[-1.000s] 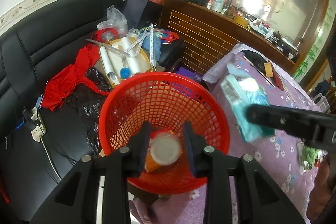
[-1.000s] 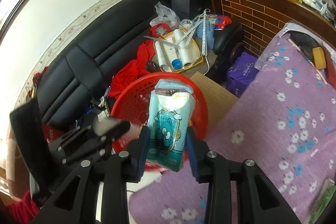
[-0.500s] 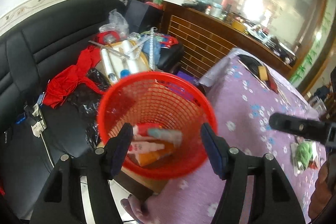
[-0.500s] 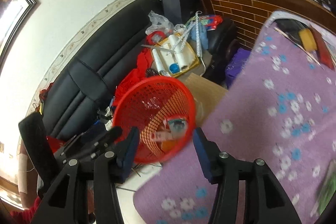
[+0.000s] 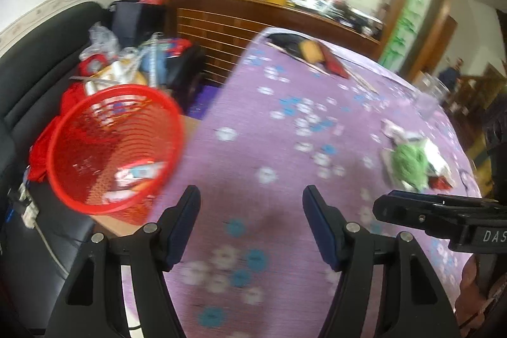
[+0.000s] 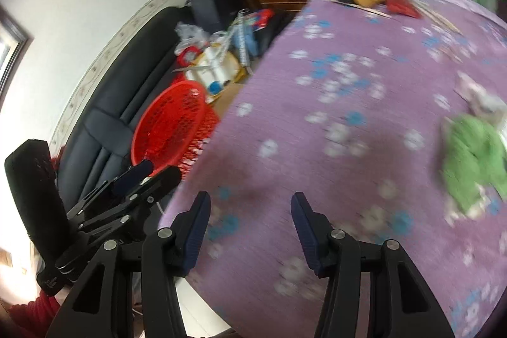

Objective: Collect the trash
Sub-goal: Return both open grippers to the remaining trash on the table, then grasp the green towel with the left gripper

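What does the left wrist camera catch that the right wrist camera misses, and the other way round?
Only the left wrist view looks down into the red plastic mesh basket, showing packets lying at its bottom. Only the right wrist view shows the left gripper's black handle. Both show the purple flowered tablecloth, the crumpled green wrapper on it, the black leather sofa, and both grippers, left gripper and right gripper, with fingers spread and empty.
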A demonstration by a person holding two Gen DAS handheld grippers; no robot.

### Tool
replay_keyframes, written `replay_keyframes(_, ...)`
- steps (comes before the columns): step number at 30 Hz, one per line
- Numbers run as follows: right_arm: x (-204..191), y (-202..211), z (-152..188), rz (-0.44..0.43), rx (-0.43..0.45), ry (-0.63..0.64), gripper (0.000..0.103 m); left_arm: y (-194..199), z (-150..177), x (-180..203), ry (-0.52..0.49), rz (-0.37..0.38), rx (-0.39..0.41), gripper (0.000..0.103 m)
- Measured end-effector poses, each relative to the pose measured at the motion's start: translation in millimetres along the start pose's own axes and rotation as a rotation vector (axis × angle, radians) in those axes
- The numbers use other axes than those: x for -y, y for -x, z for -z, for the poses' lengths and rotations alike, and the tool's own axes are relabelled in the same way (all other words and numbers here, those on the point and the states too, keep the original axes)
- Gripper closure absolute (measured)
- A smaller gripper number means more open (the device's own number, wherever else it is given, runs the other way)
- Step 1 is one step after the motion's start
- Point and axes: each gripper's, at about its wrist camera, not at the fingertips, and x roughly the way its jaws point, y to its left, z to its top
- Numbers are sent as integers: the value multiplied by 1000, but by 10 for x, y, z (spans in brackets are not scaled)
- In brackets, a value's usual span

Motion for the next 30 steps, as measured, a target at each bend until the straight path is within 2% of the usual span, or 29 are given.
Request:
replay_keyframes(8, 828, 630, 360, 82, 70, -154, 45, -106, 16, 884, -145, 113, -31, 36)
replay_keyframes(13, 1237, 980, 589, 125, 108, -245, 45, -208, -33, 1404, -241, 193, -52, 29)
replay_keyframes(15, 1345, 1093, 662, 141, 123, -273, 45, -284, -79, 1606, -279, 227, -61, 19)
replay_keyframes(19, 1580, 1320, 828, 171, 146, -321, 45, -539, -162, 1958, -369, 264, -90, 16)
replay_keyframes(27, 1933, 1722, 1140, 227, 180, -397, 45, -1200, -290, 2496, -511, 268, -173, 16)
replay_keyframes(30, 2046, 1860, 1213, 249, 194, -425, 45, -1408, -293, 2651, -565, 245, -176, 16)
